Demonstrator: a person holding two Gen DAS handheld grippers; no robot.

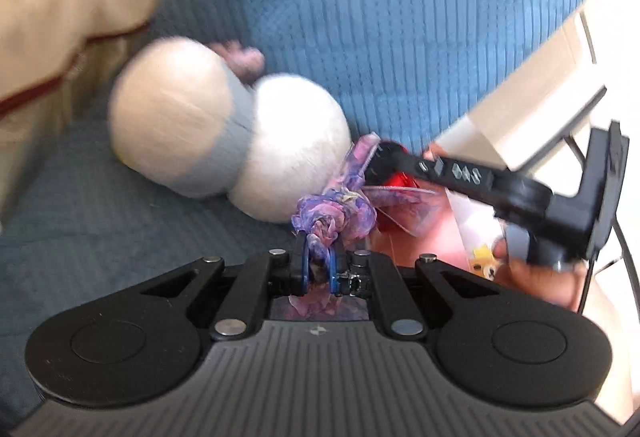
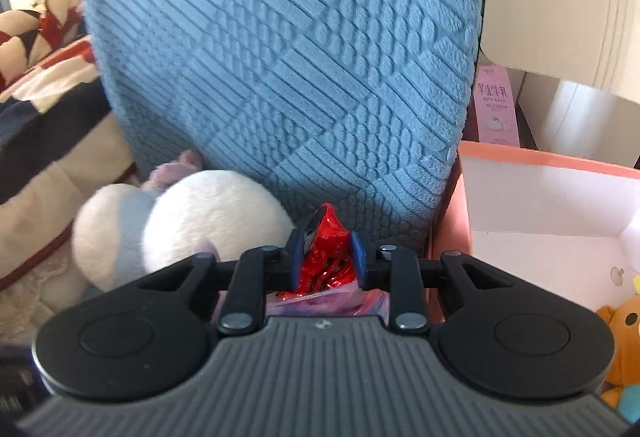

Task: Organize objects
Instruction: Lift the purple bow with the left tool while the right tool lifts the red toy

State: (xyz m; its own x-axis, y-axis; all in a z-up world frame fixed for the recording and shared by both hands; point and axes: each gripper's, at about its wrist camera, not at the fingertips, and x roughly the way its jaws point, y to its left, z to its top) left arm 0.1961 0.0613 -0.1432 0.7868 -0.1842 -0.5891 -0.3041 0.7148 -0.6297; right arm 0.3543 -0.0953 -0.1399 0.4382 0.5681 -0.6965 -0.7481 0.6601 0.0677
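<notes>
Purple gauze pouch [image 1: 340,213] pinched by L gripper [image 1: 319,269]; R gripper [image 2: 326,257] clamps red foil [image 2: 328,253] (same bundle?). Lift evenly twd pink box [image 2: 540,161], avoid tearing.

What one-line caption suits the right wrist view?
Right gripper shut on red foil wrapper, white plush toy and blue cushion behind.

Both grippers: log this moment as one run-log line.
left gripper: shut on purple gauze pouch | right gripper: shut on red foil bundle | nearby: white plush toy, pink box
</notes>
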